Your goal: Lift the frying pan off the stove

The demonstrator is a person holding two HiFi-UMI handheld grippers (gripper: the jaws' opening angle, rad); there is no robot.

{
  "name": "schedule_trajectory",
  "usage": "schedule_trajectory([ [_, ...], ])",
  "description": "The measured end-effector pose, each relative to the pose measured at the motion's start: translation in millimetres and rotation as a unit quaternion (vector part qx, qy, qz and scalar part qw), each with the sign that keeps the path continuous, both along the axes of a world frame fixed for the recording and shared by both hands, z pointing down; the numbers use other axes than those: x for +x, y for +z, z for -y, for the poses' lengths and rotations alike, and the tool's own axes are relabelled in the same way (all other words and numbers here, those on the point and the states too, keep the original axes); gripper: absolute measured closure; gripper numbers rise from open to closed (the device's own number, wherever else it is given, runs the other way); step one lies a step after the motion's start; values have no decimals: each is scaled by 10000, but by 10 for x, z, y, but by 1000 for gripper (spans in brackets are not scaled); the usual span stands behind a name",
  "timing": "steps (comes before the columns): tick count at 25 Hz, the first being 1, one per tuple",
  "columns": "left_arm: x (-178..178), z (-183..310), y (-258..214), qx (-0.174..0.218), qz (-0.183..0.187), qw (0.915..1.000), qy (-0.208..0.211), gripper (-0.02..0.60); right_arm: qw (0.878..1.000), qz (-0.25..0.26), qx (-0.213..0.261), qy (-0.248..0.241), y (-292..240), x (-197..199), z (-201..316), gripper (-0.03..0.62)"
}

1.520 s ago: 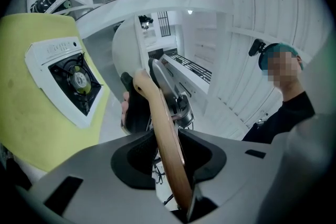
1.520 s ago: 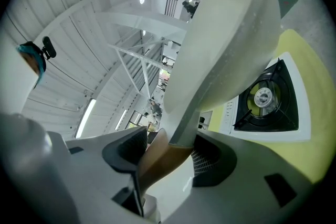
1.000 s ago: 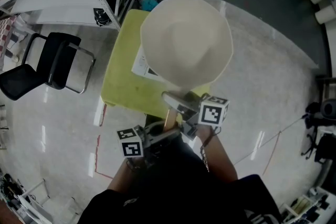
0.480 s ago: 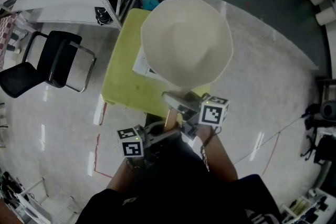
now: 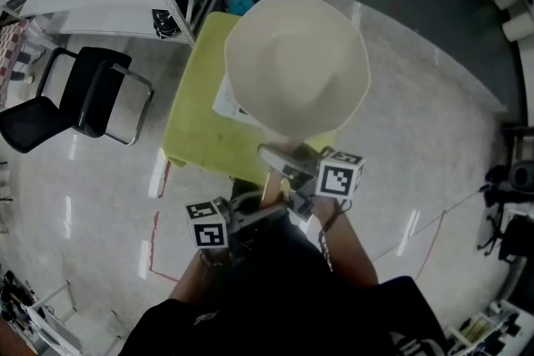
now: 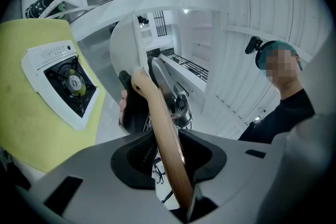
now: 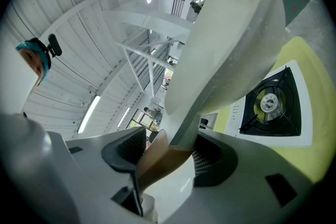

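Holding frying pan (image 5: 296,67) clear of stove (image 7: 273,105), left gripper (image 6: 168,165) and right gripper (image 7: 168,157) jaws clenched on handle (image 6: 160,118), nothing shifted lately; I judge lift complete.

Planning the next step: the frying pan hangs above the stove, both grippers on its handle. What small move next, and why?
Probably carry the frying pan sideways, clear of the stove: left gripper and right gripper both clamp its wooden handle, and it hangs off the burner.
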State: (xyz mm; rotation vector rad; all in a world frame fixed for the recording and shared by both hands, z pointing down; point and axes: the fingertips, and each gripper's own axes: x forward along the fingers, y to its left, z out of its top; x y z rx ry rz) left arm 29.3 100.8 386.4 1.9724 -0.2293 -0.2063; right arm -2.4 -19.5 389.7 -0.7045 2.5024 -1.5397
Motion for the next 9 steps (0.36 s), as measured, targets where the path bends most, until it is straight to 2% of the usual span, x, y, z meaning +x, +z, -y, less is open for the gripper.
schedule_trajectory([
  [9, 2, -38, -22, 61, 11, 10000, 9, 419, 10000, 1, 33, -9, -5, 10, -43, 321],
])
